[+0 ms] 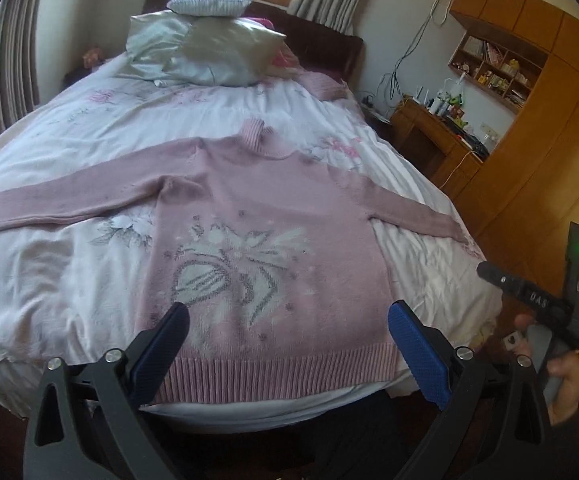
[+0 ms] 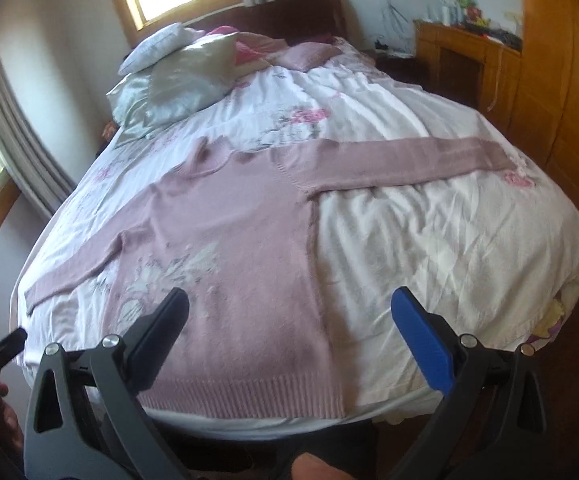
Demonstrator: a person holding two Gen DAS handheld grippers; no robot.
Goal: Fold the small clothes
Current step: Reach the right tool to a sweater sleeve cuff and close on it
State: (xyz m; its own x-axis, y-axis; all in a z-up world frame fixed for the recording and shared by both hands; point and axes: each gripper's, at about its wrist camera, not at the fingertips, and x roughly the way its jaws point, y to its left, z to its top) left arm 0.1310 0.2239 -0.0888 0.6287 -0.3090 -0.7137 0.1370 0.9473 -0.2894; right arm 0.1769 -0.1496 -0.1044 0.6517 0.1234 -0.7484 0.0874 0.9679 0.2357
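1. Nearest of all, both grippers hang off the foot of the bed with their jaws spread wide and nothing between them: the left gripper (image 1: 288, 314) sits over the ribbed hem (image 1: 277, 372) of the sweater, the right gripper (image 2: 289, 300) over the hem's right end.
2. The pink knitted sweater (image 1: 257, 216) lies flat and face up on the white floral bedspread (image 1: 69, 280), hem at the foot edge just ahead of the fingers, collar (image 1: 257, 136) pointing away toward the headboard. Its long axis runs straight away from both grippers.
3. Out from the sweater's body, the two sleeves stretch sideways: the left sleeve (image 1: 61, 204) reaches toward the curtained wall, the right sleeve (image 2: 401, 160) toward the wooden wardrobe side.
4. My guess is that a sleeve gets folded in first. The right gripper stands nearer the right sleeve, the left gripper nearer the left one; each cuff lies forward and outward of its fingers.
5. Beyond the sweater's collar, satin pillows (image 1: 209, 52) are heaped at the headboard, with another pink garment (image 1: 325, 84) lying beside them.
6. Farthest off past the sweater's right sleeve stands a cluttered wooden desk (image 1: 429, 128).
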